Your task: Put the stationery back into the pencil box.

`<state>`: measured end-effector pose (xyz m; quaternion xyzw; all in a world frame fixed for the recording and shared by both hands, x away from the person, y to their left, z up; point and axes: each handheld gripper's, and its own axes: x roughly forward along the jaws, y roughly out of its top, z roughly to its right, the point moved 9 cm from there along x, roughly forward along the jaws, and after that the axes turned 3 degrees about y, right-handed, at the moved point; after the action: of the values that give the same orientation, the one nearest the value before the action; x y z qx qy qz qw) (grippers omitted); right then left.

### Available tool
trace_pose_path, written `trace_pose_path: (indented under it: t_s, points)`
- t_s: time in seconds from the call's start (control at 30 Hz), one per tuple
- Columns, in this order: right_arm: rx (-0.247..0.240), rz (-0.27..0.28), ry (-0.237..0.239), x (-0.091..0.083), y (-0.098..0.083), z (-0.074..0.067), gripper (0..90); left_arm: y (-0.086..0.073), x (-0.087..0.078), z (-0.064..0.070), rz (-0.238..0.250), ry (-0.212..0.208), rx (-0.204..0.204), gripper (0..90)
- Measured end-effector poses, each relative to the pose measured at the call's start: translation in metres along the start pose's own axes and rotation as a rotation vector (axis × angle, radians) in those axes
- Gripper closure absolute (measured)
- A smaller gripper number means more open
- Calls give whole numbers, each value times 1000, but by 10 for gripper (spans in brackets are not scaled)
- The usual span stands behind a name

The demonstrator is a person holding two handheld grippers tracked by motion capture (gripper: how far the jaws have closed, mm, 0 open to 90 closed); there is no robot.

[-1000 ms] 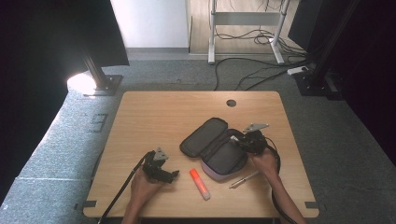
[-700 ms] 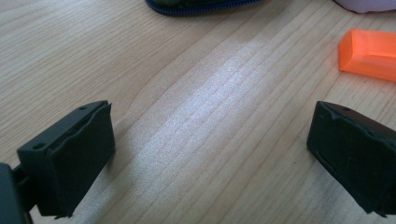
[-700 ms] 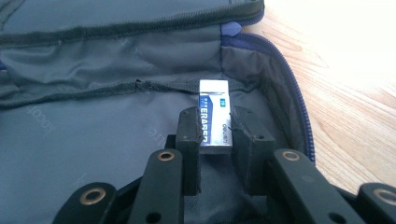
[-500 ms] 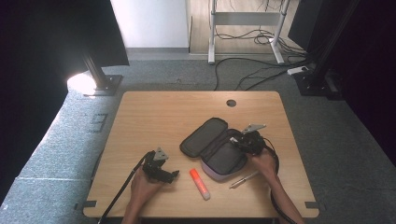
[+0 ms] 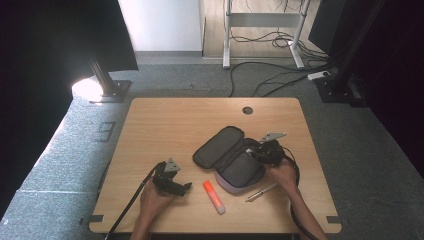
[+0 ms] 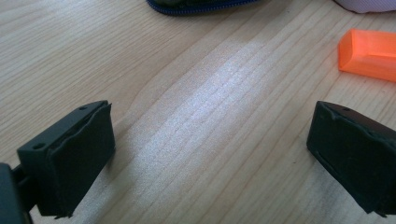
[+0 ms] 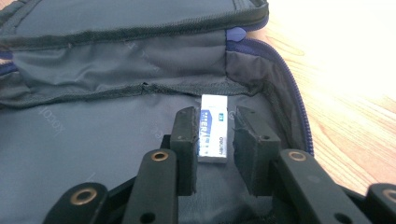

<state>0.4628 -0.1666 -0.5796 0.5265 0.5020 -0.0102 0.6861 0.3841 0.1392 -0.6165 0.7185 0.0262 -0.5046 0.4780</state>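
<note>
High view shows a pale wood-grain bench (image 5: pixel 165 125) with an open pencil case (image 5: pixel 227 156) right of centre, its lid folded back toward the upper left of the frame. An orange highlighter (image 5: pixel 213 197) and a thin pen (image 5: pixel 260 192) lie in front of it on the bare wood.

Right gripper view looks into the case's soft grey fabric lining, edged by a blue zip. The right gripper (image 7: pixel 215 135) has its jaws just been opening around a small white eraser (image 7: pixel 214 123), a flat rectangular block in a printed paper sleeve lying on the lining at centre frame. The left jaw looks close against the eraser while a gap shows on the right, so it seems released rather than pinched. To finish the drop well, I would widen the jaws fully, then lift straight out so the rubbery pads do not drag the eraser or snag the loose fabric.

Left gripper view shows the left gripper (image 6: pixel 205 154) spread wide, empty, over smooth wood, with the highlighter's translucent orange end at upper right.
</note>
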Motion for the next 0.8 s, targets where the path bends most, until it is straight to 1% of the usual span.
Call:
trace_pose_path:
  t_s: [0.1,0.13,0.3,0.5,0.63,0.8]
  points:
    - [0,1,3,-2,0,0,653,0,0,0,0,0,0,6]
    - [0,3,7,-4,1,0,623,0,0,0,0,0,0,5]
    - [-13,3,17,-9,1,-2,556,0,0,0,0,0,0,5]
    - [-27,9,18,-19,3,-5,450,0,0,0,0,0,0,5]
    - [-38,15,21,-25,3,-7,394,0,0,0,0,0,0,5]
    - [-48,21,28,-31,0,-9,359,0,0,0,0,0,0,5]
